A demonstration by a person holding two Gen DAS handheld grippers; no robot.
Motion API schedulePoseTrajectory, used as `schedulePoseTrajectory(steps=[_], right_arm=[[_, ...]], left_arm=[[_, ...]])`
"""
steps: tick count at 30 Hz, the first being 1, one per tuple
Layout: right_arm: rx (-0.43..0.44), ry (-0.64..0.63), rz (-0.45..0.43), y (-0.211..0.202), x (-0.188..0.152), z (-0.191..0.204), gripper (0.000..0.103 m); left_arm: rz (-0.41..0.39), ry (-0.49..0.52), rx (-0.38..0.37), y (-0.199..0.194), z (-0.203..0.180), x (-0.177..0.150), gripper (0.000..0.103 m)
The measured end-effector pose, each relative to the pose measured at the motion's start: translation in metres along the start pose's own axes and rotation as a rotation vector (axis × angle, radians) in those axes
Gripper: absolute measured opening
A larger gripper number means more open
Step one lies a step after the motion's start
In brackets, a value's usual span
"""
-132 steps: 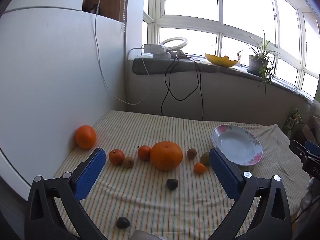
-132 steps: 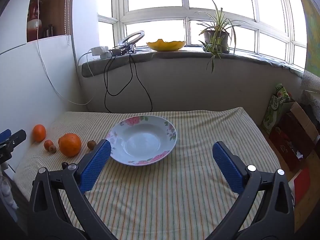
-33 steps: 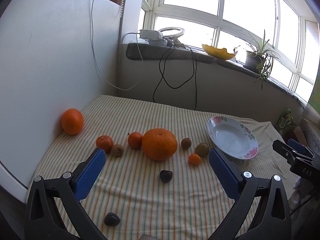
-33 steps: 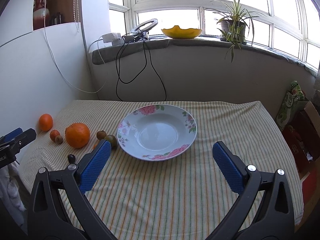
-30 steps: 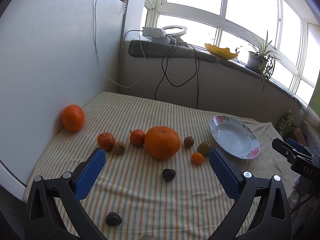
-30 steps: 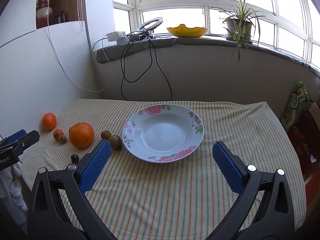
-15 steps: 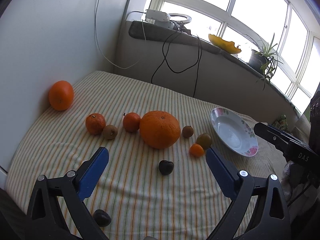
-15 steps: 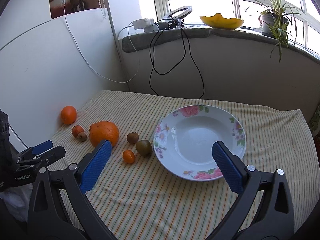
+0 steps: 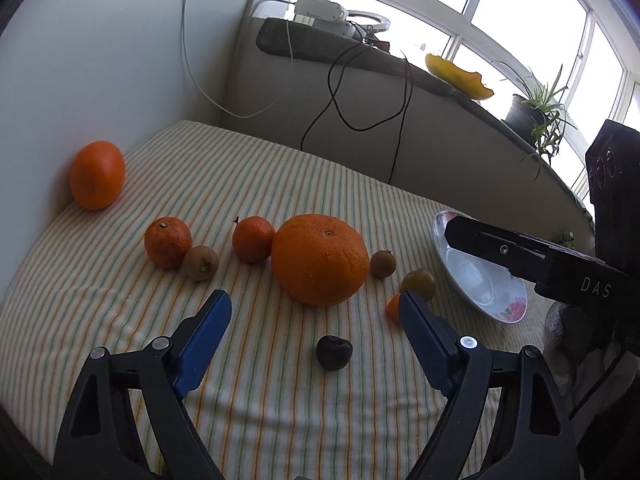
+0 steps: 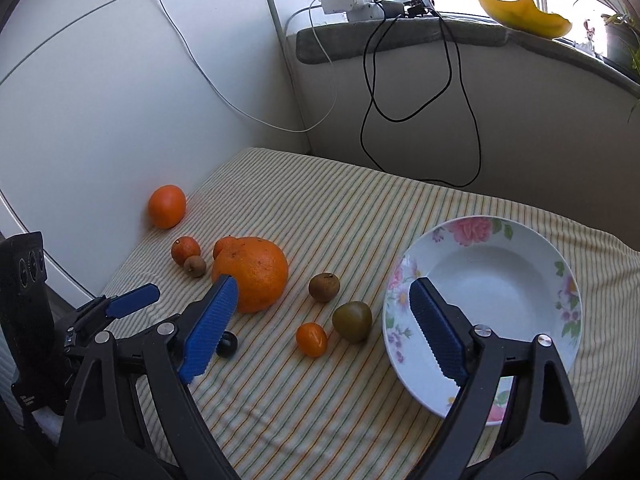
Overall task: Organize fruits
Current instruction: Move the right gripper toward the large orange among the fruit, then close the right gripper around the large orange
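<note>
Both grippers have dropped lower and swung toward the fruit since a second ago, and the plate now sits at the right edge of each view. Left gripper [image 9: 314, 320] hangs above the striped desk [image 9: 120, 312], jaws spread wide and holding nothing, with the dark fruit [image 9: 334, 352] between its fingers. Right gripper [image 10: 322, 312] is likewise spread and empty, framing the small orange fruit [image 10: 311, 339] and greenish fruit [image 10: 352, 321]. The flowered plate [image 10: 476, 226] holds nothing; every fruit lies on the cloth. The large orange [image 10: 256, 272] sits mid-row, a brown fruit [image 10: 324, 287] just beside it, another orange [image 10: 167, 205] near the wall.
</note>
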State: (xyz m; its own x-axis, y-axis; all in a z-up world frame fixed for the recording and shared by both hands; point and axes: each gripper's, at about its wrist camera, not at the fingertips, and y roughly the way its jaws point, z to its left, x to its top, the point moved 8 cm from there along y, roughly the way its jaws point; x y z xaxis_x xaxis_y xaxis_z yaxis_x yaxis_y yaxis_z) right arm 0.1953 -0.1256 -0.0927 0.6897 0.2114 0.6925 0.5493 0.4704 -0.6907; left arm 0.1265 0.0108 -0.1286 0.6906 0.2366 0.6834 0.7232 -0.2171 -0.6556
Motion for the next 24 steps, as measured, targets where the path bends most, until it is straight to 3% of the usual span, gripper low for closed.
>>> schedulePoseTrajectory(steps=[17, 24], right_arm=[[0.192, -0.006, 0.222, 0.078, 0.009, 0.041, 0.082], [0.235, 0.013, 0.294, 0.1, 0.004, 0.048, 0.081]], left_arm=[[0.057, -0.062, -0.061, 0.02, 0.001, 0.005, 0.085], [0.082, -0.119, -0.088, 0.03, 0.005, 0.004, 0.077]])
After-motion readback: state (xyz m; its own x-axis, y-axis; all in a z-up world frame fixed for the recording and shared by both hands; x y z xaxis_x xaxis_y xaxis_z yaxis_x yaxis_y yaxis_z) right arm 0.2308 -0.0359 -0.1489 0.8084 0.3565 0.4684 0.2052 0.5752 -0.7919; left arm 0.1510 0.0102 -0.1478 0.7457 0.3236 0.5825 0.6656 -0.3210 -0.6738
